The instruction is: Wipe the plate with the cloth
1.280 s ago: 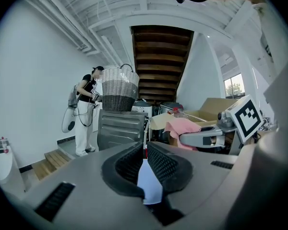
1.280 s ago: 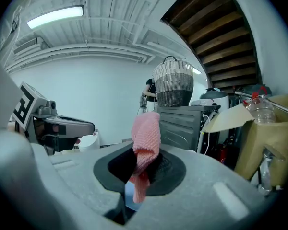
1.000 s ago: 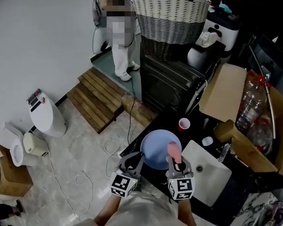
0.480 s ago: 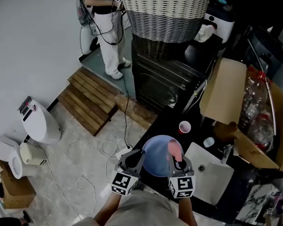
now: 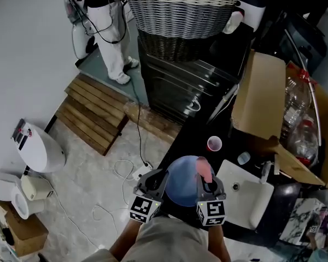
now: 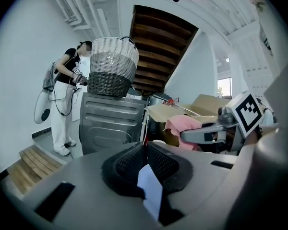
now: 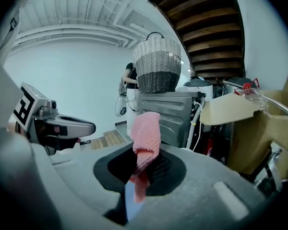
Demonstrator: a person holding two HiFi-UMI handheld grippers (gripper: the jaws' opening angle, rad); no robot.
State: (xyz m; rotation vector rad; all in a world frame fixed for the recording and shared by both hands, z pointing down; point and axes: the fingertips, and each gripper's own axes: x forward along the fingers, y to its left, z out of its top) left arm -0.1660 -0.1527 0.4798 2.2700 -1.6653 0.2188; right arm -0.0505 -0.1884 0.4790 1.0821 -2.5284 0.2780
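The left tool [image 6: 145, 150] is squeezed shut on the edge of the light blue round plate [image 6: 151, 191]. The right tool [image 7: 146, 163] is squeezed shut on the pink knitted cloth [image 7: 147, 128], which sticks up out of it. From the head view, the plate sits between the two tools, over the near edge of the black tabletop [image 5: 190, 139], with the cloth right at its side. To wipe well, I think the cloth should press flat on the plate and go round and round, out to the rim. The push should be soft, since only one edge of the plate is held and it could tip or slip. A white sink [image 5: 254, 198] is just beside the plate, and a small red cup [image 5: 214, 143] stands near. Farther off are a brown cardboard box [image 5: 261, 100], a big woven basket [image 5: 180, 4] on a dark metal machine [image 5: 177, 89], wooden steps [image 5: 93, 113] and a person [image 5: 106, 31] standing.
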